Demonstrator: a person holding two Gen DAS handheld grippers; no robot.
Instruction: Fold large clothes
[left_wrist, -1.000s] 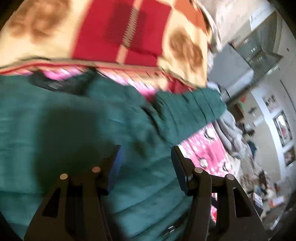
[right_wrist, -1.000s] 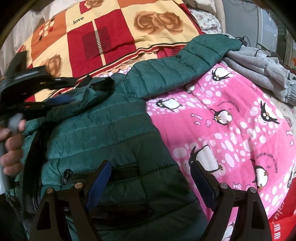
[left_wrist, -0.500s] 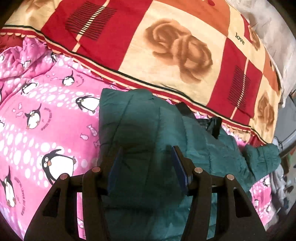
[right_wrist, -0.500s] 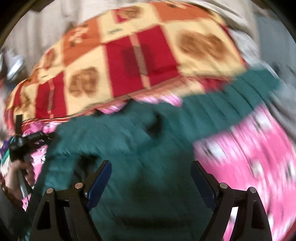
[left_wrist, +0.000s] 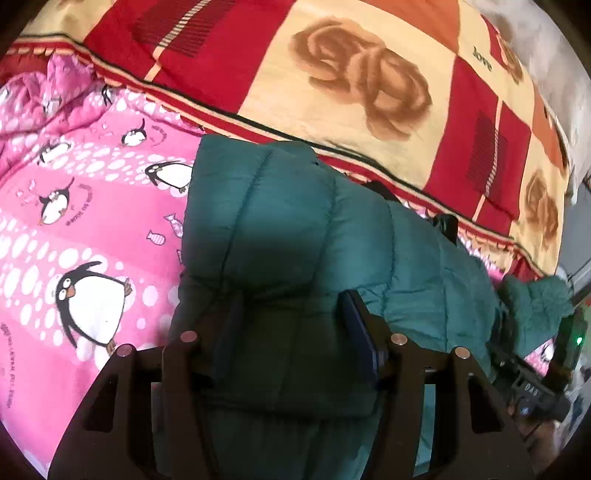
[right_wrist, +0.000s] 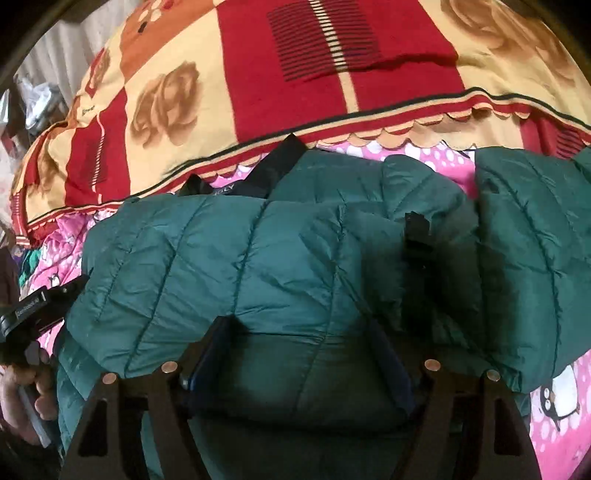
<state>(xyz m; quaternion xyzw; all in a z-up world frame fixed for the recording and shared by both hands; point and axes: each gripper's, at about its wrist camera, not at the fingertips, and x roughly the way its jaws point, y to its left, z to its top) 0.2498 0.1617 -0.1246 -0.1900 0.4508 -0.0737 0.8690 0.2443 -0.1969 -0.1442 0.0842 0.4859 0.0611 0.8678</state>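
A green puffer jacket (left_wrist: 277, 221) lies on a pink penguin blanket (left_wrist: 92, 240). In the left wrist view a quilted sleeve or side panel runs away from me. My left gripper (left_wrist: 291, 299) is shut on a puckered bunch of this jacket, which bulges between its pads. In the right wrist view the jacket (right_wrist: 221, 258) fills the middle, its black collar lining (right_wrist: 280, 166) at the far edge. My right gripper (right_wrist: 297, 325) points down into the body of the jacket. Its jaws are closing with a fold of fabric between them. The left gripper (right_wrist: 33, 314) and the hand holding it show at the left edge.
A red and cream rose-patterned blanket (left_wrist: 369, 92) lies beyond the jacket and spans the far side (right_wrist: 295, 92). Pink blanket (right_wrist: 561, 387) shows at the lower right of the right wrist view. Room clutter sits at the far left edge there.
The left view swung from the jacket's body to its left end over the pink blanket, then held still. The right gripper moved left over the jacket toward the collar, and its jaws narrowed.
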